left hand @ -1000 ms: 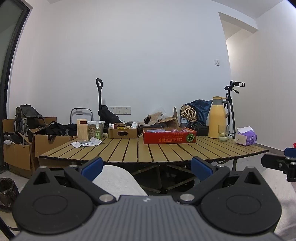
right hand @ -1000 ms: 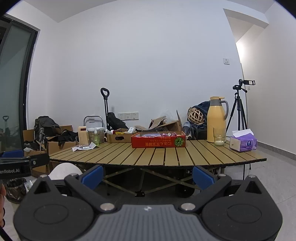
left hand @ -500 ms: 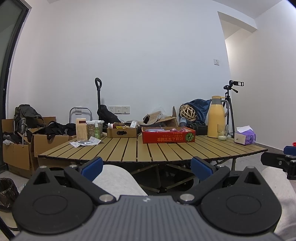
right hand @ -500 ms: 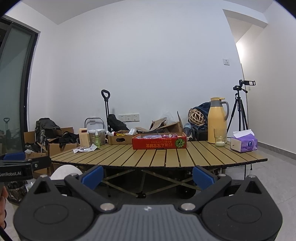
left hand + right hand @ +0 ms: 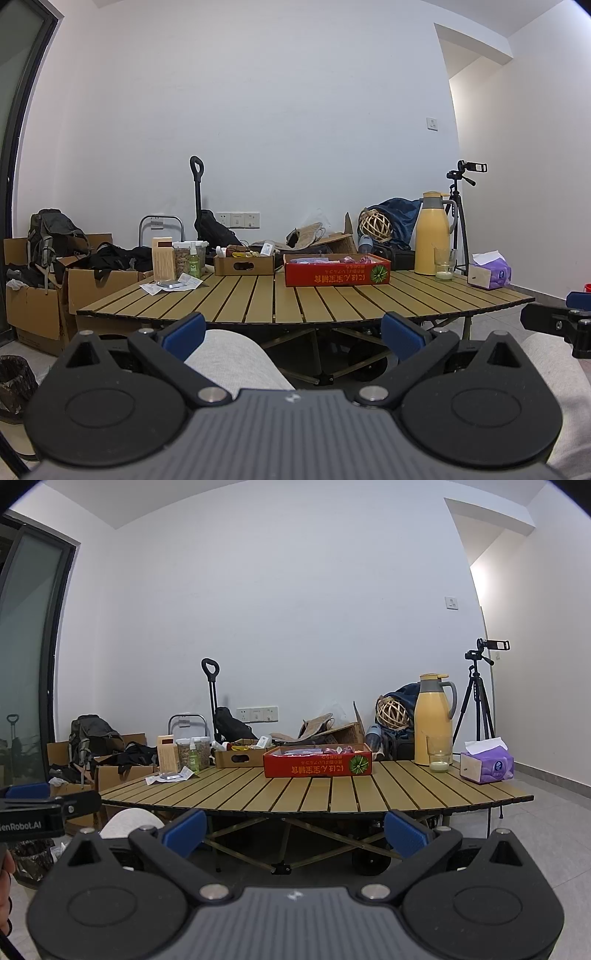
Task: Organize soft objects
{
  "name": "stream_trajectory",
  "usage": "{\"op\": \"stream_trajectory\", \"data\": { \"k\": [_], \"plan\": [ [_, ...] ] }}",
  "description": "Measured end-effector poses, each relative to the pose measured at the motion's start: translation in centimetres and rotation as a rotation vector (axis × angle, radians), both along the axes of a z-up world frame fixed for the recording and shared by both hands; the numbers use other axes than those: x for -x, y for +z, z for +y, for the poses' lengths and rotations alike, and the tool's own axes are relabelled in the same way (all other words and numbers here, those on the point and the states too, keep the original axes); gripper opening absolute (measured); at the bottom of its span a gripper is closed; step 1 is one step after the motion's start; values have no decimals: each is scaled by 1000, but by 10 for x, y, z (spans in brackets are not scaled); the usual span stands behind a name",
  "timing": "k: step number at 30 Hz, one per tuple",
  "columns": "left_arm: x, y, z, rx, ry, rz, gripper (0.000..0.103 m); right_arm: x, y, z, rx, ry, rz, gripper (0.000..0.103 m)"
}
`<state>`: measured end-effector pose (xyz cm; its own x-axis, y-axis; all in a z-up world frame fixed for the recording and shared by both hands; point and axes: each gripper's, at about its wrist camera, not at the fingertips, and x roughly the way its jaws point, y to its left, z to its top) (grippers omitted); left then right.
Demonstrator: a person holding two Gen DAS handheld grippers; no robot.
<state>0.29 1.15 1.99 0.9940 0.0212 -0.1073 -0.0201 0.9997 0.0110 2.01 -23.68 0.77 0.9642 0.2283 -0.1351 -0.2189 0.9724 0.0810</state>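
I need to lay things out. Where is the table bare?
The table's near slats are bare, from the red box forward to the edge. The back is crowded: tissue box, glass, jug, cardboard tray, bottles.

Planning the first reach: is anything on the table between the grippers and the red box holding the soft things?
Nothing visible. Bare slats of the table run from its near edge to the red box. Both the left gripper and right gripper are open, short of the table.

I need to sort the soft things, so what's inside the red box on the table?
Pink and purple soft items poke above the rim of the red box on the table. The box's front wall hides everything lower down.
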Motion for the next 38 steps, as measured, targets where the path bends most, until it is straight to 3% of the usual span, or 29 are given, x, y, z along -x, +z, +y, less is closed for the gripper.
{"op": "stream_trajectory", "data": {
  "k": [38],
  "plan": [
    [5,4,-2,-13,-8,-40,103,1,1,-2,2,-2,-18,103]
  ]
}}
